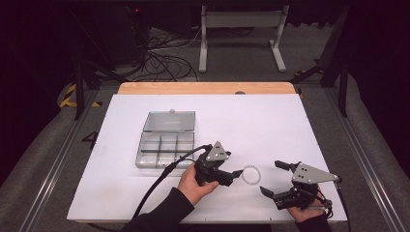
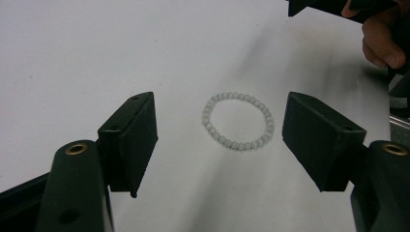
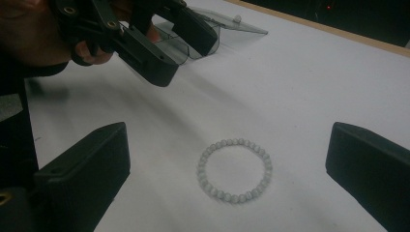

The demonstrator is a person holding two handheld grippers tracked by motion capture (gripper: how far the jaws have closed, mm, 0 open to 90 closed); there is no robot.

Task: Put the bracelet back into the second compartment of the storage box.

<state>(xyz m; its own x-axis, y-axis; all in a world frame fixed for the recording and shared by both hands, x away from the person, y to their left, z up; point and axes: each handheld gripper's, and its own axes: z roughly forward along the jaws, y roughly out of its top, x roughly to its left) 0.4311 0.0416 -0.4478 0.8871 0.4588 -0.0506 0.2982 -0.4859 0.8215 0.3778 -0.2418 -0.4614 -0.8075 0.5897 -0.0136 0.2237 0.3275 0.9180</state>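
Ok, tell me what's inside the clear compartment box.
The clear compartment box sits open, lid folded back. From the high view its compartments look empty. The near-right corner is hidden behind the left gripper. The bead bracelet lies outside on the table.

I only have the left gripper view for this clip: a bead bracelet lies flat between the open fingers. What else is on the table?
Observer: A clear compartment box sits on the white table, its lid open, up and to the left of the bracelet in the high view.
Operator: Where is the other gripper?
Observer: The right gripper is on the bracelet's other side, open, its fingers wide apart and not touching the beads.
Operator: Is my gripper touching them?
Observer: From above, the left gripper hangs just left of the bracelet; I cannot tell whether it touches.
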